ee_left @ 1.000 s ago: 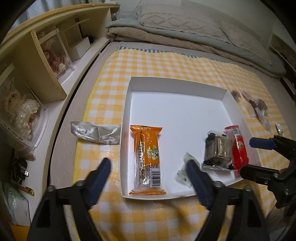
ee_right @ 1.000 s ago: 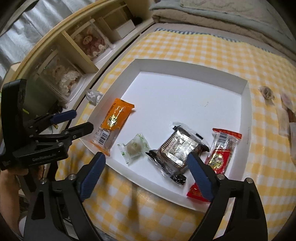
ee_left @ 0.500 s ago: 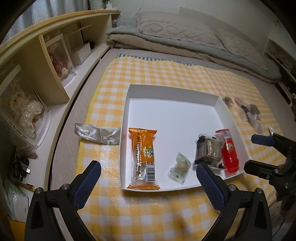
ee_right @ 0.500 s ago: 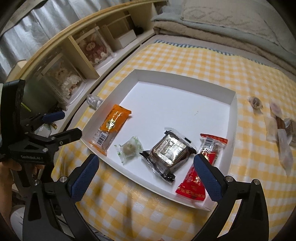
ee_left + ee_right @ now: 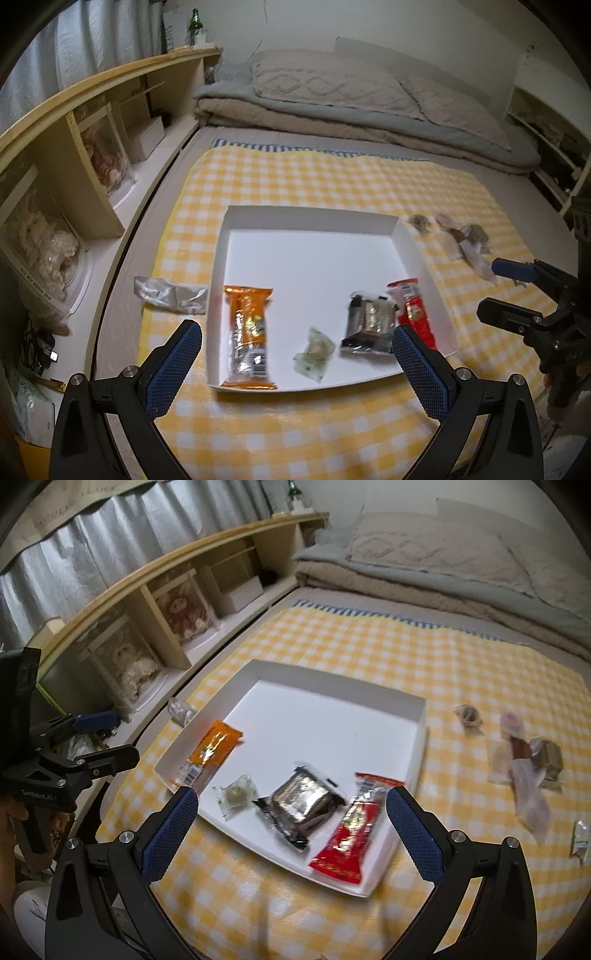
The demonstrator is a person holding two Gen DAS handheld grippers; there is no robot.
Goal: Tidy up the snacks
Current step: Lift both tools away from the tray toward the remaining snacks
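A white tray (image 5: 221, 266) (image 5: 421, 746) lies on the yellow checked cloth. In it are an orange bar (image 5: 248, 332) (image 5: 210, 751), a small green-wrapped sweet (image 5: 313, 352) (image 5: 236, 794), a dark foil packet (image 5: 369, 326) (image 5: 299, 803) and a red bar (image 5: 413, 314) (image 5: 354, 825). Several loose snacks (image 5: 461, 236) (image 5: 524, 764) lie on the cloth right of the tray. My left gripper (image 5: 297, 367) is open and empty, above the tray's near edge. My right gripper (image 5: 290, 829) is open and empty, also short of the tray.
A silver wrapper (image 5: 168, 293) (image 5: 181, 710) lies left of the tray at the cloth's edge. A wooden shelf unit (image 5: 92, 147) (image 5: 166, 620) with boxed dolls runs along the left. Folded bedding (image 5: 351, 96) (image 5: 443, 561) lies at the back.
Both grippers have pulled back and up from the tray, so it looks smaller and more of the room shows. Both stay open. The snacks have not moved.
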